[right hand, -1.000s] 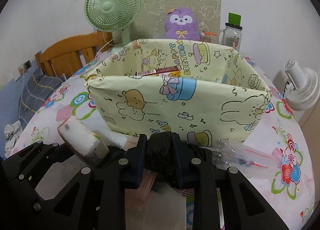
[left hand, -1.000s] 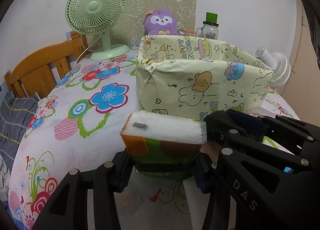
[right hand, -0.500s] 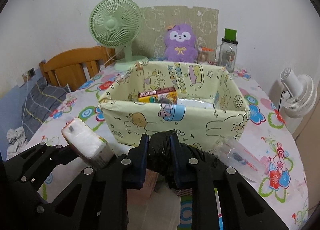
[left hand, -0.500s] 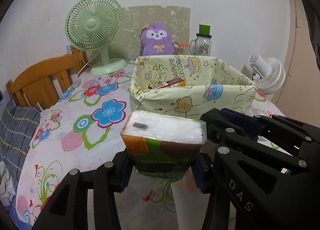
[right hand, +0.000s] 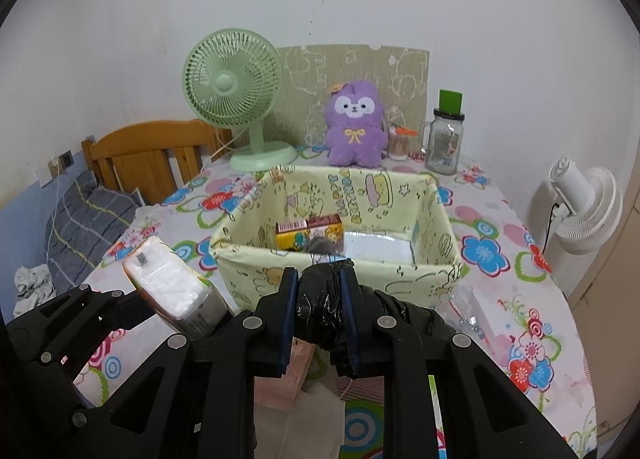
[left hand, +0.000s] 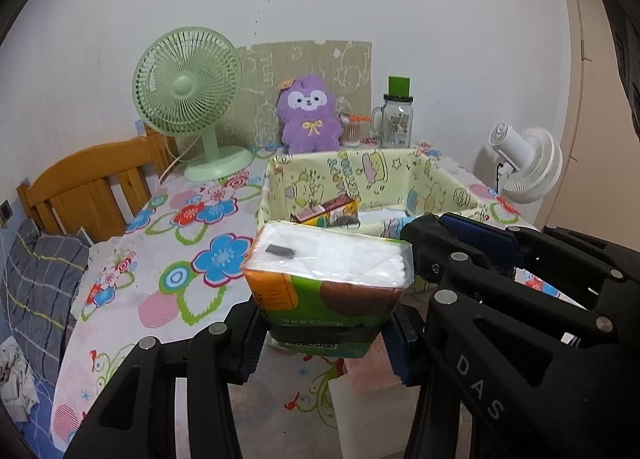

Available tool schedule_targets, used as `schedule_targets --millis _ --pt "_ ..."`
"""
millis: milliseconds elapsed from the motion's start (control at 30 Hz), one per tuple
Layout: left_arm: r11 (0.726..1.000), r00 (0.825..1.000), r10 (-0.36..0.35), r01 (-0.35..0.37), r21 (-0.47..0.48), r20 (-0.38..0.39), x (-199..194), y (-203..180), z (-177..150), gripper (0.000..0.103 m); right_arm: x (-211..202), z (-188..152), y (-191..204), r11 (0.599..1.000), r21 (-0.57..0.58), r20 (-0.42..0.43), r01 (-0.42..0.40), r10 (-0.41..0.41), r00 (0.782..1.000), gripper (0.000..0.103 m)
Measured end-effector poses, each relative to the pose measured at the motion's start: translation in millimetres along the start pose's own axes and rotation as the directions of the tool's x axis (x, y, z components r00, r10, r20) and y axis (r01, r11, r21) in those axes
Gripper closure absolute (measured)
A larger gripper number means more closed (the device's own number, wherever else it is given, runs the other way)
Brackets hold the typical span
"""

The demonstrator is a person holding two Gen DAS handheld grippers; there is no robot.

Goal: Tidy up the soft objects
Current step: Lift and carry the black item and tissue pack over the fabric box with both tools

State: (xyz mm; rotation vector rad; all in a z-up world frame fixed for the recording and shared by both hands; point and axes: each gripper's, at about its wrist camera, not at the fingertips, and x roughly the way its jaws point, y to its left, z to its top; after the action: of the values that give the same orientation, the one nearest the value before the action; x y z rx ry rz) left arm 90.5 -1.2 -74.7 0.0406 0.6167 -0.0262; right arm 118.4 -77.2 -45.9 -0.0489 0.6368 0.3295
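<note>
The surface (right hand: 516,243), spread with a flowered cloth, carries a pale yellow fabric bin (right hand: 400,275) printed with cartoon animals, standing just beyond both grippers. Inside the bin lie a small orange-and-red carton (right hand: 310,228) and a flat pale packet (right hand: 376,245). Behind the bin, against the wall, stand a green desk fan (right hand: 230,85), a purple plush toy (right hand: 354,125) and a glass jar with a green lid (right hand: 444,139); a white fan (right hand: 584,203) sits off the right edge, and a wooden headboard (left hand: 92,183) shows to the left. The left gripper (left hand: 324,333) has its jaws clamped on a tissue pack (left hand: 332,271) with orange and green wrapping, lifted clear of the cloth and near the bin's front wall. The right gripper (right hand: 318,319) has its jaws squeezed tight on a crumpled black plastic bag (right hand: 320,307), held just before the bin's front rim.
</note>
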Motion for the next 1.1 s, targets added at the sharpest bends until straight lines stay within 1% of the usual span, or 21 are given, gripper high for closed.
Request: schedule_targets --millis 467,733,1100 --pt "1.000 0.998 -0.002 0.002 0.007 0.060 -22.5 1.4 20.7 0.051 -27.0 21.9 3.5 1.000 -0.013 0.065 0.009 -0.008 0.998 0.079" --pt "1.000 0.996 -0.011 0.011 0.006 0.087 -31.5 -0.2 28.9 0.051 -37.8 29.9 3.1 0.999 -0.022 0.086 0.025 -0.023 0.996 0.079" --pt "0.999 0.993 -0.037 0.035 0.020 0.112 -35.6 -9.9 38.2 0.051 -49.0 35.8 -5.3 0.997 -0.013 0.100 0.078 -0.076 0.992 0.079"
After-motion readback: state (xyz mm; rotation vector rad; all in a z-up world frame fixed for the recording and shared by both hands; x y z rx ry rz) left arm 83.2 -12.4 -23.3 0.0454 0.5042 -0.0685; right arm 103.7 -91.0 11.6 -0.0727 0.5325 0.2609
